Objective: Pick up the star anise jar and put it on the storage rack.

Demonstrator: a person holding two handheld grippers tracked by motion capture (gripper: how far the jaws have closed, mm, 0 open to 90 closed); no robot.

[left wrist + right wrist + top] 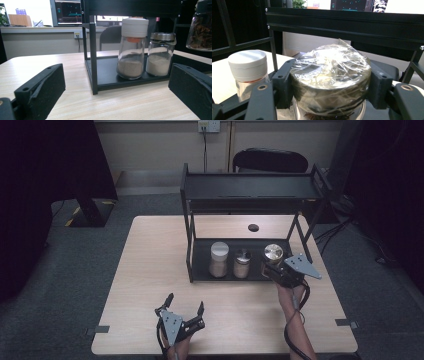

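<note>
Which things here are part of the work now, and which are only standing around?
In the work:
right claw, shut on the wrapped-lid jar
black rack

Standing around:
white-cap jar
steel-cap jar
left claw, open
dark disc on the table

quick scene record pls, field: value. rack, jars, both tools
rack: black two-tier rack on a wooden table
lower shelf, left: jar with white cap, pale powder inside
lower shelf, middle: jar with metal lid, pale powder inside
lower shelf, right: jar with film-wrapped lid, brown spice pieces inside
right tool: jaws clamp the film-wrapped lid from both sides, at the shelf's right end
left tool: jaws open, nothing between them, over the near table edge, facing the rack
jar seated or lifted: cannot tell
</note>
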